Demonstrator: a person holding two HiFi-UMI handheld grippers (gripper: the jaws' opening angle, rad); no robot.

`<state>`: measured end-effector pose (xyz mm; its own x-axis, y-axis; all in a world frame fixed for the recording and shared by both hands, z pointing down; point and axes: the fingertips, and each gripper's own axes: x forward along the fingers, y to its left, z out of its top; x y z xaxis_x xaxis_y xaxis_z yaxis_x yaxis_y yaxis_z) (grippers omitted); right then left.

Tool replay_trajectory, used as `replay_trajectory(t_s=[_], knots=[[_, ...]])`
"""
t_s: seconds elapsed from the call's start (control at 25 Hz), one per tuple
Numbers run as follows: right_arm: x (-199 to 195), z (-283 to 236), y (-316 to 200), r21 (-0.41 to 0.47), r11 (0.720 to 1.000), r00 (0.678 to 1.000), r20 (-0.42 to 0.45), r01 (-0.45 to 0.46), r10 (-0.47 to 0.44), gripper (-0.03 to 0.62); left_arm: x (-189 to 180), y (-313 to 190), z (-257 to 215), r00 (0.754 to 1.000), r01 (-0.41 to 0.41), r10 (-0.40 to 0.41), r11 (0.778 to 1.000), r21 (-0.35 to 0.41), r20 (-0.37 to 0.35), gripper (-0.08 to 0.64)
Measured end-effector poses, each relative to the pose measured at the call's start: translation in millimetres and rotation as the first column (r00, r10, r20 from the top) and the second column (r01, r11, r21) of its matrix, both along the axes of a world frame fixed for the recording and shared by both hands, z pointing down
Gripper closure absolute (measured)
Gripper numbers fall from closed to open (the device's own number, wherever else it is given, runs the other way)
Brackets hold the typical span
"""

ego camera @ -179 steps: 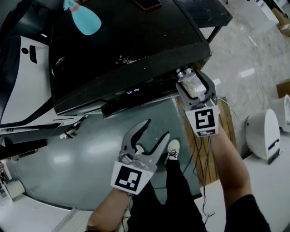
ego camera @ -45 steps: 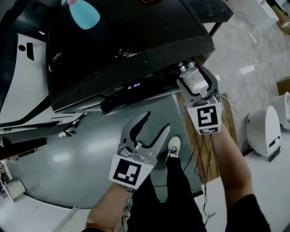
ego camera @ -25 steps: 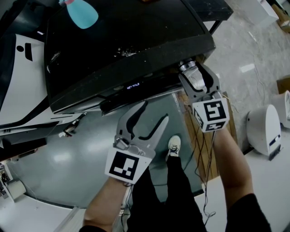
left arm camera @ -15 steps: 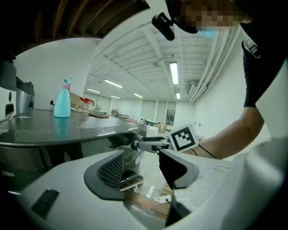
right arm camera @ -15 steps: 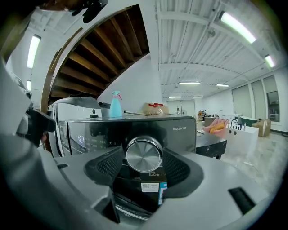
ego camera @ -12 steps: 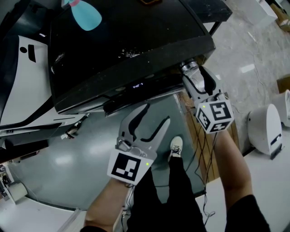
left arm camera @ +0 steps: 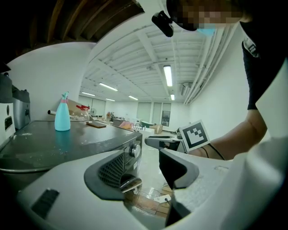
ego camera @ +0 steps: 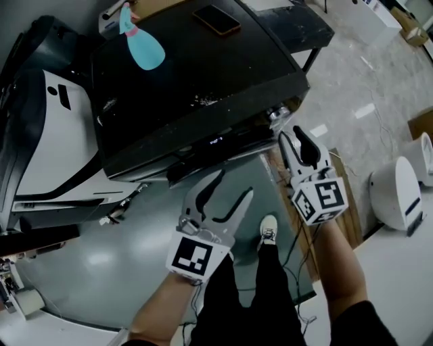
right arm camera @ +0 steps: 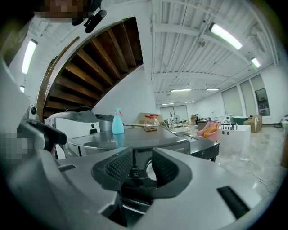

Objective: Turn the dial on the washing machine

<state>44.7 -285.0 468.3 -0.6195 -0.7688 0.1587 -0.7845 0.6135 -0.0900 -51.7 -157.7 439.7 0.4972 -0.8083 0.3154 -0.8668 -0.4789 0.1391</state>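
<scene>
The black washing machine (ego camera: 196, 74) has a silver dial (ego camera: 276, 113) at the right end of its front panel. My right gripper (ego camera: 293, 135) hangs just in front of the dial and clear of it. Its jaws have just been closing and stand narrowly open with nothing between them. In the right gripper view the dial (right arm camera: 150, 174) shows through the gap beyond the right gripper (right arm camera: 142, 166). My left gripper (ego camera: 233, 184) is wide open in front of the panel's middle, holding nothing. The left gripper view shows the dial (left arm camera: 134, 150) ahead of the left gripper (left arm camera: 148, 164).
A teal spray bottle (ego camera: 145, 47) and a phone (ego camera: 215, 19) lie on the machine's top. A white appliance (ego camera: 54, 135) stands to the left, a white rounded device (ego camera: 396, 196) to the right. Cables run over a wooden board (ego camera: 342, 203) by the person's shoe (ego camera: 268, 230).
The right gripper has come off the dial and drawn back, with its jaws narrower than before. The left gripper has risen a little and stays open.
</scene>
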Motion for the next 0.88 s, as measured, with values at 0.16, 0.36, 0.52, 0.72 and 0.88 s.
replay_trajectory(t_s=[0.16,0.36,0.52,0.72,0.88], knots=[[0.3,-39.3,23.1,0.007,1.0,0.998,0.062,-0.026,0.025,0.581,-5.8,14.7,-26.7,1.0,-0.021,0.021,1.0,0.02,-0.01,0.336],[-15.0,-89.3,63.4,0.019,1.0,0.995,0.099,0.007,-0.009,0.594,-15.6,35.1,-61.4,0.998,-0.049,0.05,0.998,0.046,-0.025,0.336],[-22.6,-124.3,95.8,0.043,0.999,0.997,0.075,0.009,-0.013,0.594,-23.9,49.9,-89.0,0.997,-0.072,0.074,0.994,0.082,-0.025,0.337],[-19.7,-157.4,132.2,0.062,0.997,0.998,0.053,-0.038,0.035,0.595,-31.6,72.6,-114.8,0.992,-0.112,0.117,0.988,0.104,-0.043,0.362],[-18.6,-175.4,158.7,0.075,0.995,0.997,0.046,-0.069,0.065,0.595,-40.6,86.1,-130.1,0.989,-0.135,0.142,0.982,0.133,-0.042,0.491]])
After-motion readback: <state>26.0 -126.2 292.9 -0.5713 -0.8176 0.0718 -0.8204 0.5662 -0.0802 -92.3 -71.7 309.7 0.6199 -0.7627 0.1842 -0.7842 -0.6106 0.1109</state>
